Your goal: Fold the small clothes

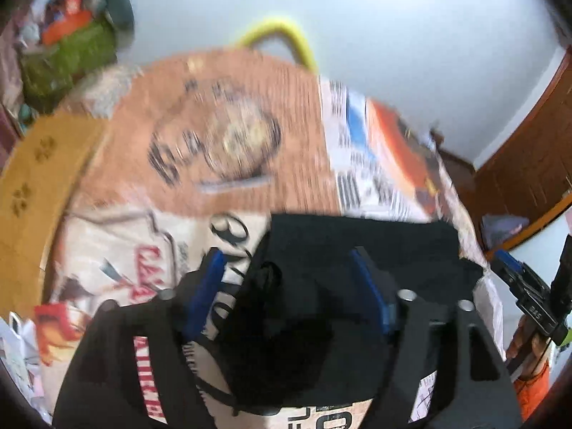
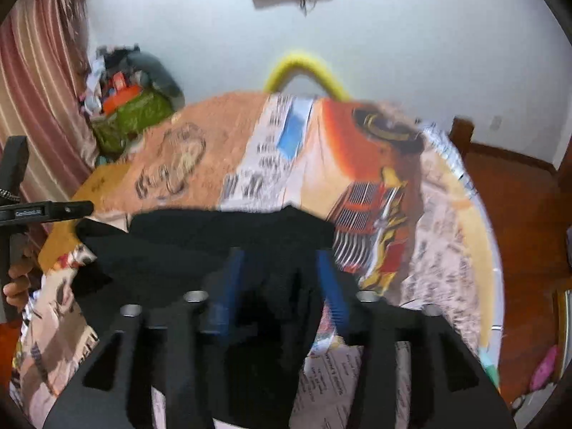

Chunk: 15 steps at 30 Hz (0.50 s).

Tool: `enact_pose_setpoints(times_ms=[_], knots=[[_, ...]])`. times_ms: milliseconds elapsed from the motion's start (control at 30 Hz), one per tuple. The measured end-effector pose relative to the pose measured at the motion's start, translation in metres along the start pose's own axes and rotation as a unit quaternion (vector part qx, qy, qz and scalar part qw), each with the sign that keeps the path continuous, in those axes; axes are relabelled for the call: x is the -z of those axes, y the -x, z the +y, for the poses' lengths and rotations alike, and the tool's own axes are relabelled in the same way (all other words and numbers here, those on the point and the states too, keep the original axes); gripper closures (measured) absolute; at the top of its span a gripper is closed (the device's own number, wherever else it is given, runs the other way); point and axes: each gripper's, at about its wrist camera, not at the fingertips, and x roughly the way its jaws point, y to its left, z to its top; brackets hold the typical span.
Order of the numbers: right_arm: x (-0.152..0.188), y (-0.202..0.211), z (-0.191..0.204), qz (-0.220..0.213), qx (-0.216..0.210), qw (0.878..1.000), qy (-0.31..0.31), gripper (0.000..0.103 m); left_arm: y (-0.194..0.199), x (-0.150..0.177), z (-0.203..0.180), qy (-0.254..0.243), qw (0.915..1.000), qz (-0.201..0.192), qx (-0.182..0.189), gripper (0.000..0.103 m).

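A small black garment [image 1: 357,250] lies on the printed bedspread [image 1: 221,143], blurred by motion. In the left wrist view my left gripper [image 1: 289,268] has its blue fingers spread, with a bunch of the black cloth between them. In the right wrist view the same garment [image 2: 214,236] stretches across the bedspread [image 2: 321,164], and my right gripper [image 2: 279,271] also has its blue fingers spread with black cloth rising between them. The right gripper shows at the right edge of the left wrist view [image 1: 529,296], off the garment's right end.
A pile of bags and clothes [image 2: 132,96] sits at the far left by a striped curtain [image 2: 32,100]. A yellow curved bar [image 2: 307,68] stands behind the bed. Wooden floor [image 2: 518,207] and a pink object [image 2: 543,371] are to the right.
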Motion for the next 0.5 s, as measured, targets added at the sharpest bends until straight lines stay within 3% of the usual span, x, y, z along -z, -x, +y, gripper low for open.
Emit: enact_pose_setpoints(times_ms=[100, 200, 333, 500], knots=[[0.002, 0.026, -0.004, -0.012, -0.016, 1.0, -0.016, 0.051, 0.027, 0.006, 0.001, -0.016, 0.9997, -0.019, -0.009, 0.025], [0.016, 0.04, -0.003, -0.008, -0.019, 1.0, -0.016, 0.051, 0.035, 0.025, 0.003, -0.037, 0.9988, -0.01, -0.03, 0.024], [0.046, 0.037, -0.004, 0.025, -0.028, 0.999, -0.025, 0.051, 0.02, 0.058, 0.01, -0.047, 0.9977, 0.03, -0.04, 0.025], [0.079, 0.014, -0.002, 0.073, -0.033, 0.996, -0.034, 0.051, -0.023, 0.094, 0.02, -0.013, 0.9945, 0.103, -0.014, 0.025]])
